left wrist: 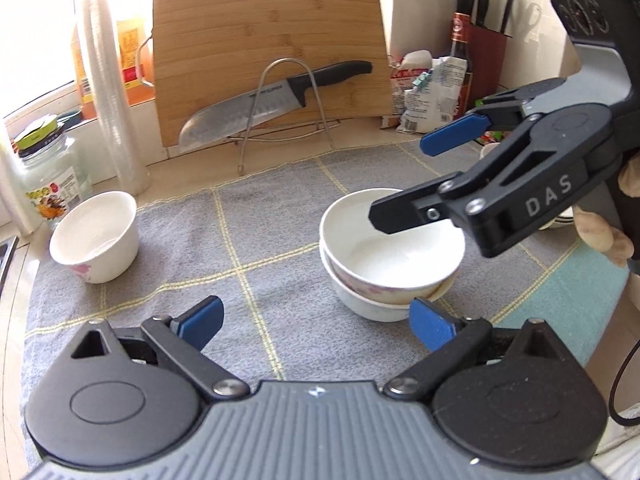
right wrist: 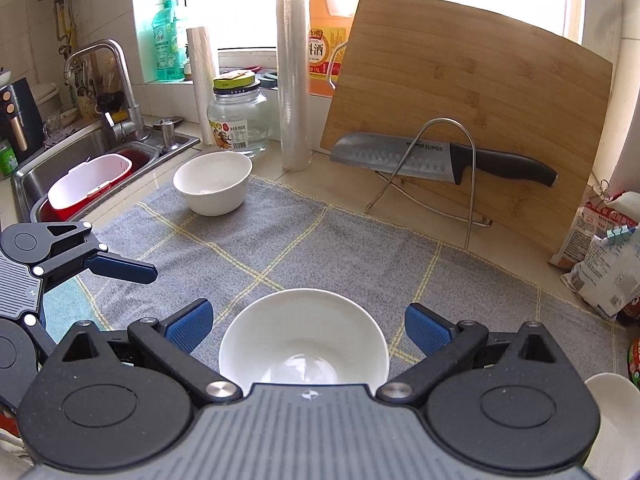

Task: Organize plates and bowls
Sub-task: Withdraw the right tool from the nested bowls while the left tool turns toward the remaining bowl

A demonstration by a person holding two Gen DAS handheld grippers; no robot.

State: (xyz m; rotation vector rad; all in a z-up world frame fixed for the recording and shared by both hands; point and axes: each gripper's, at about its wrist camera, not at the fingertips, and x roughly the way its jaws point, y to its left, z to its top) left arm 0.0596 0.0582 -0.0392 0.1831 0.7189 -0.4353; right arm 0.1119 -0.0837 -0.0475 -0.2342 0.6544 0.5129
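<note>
On the grey checked cloth [left wrist: 260, 216] that covers the bench, toward its right side, we see two white bowls nested, the top bowl [left wrist: 390, 246] sitting slightly tilted in the lower bowl [left wrist: 370, 307]. Our right gripper [left wrist: 404, 184] hangs over them with its jaws wide apart and gripping nothing; one black finger reaches above the top bowl's rim, the blue-padded one stands farther back. From the right wrist view the top bowl [right wrist: 304, 336] lies between the spread blue pads [right wrist: 190, 326], neither touching it. Our left gripper [left wrist: 316, 322] is also spread wide and empty, low at the cloth's near edge, its right pad just beside the lower bowl. A third bowl [left wrist: 96, 236] sits at the cloth's far left corner, well apart, with bare cloth between. Beyond the cloth's back edge stand a cutting board [left wrist: 268, 52] with a knife [left wrist: 272, 100] on a wire rack, a glass jar [left wrist: 48, 176], and the sink [right wrist: 96, 160] past the left end.
</note>
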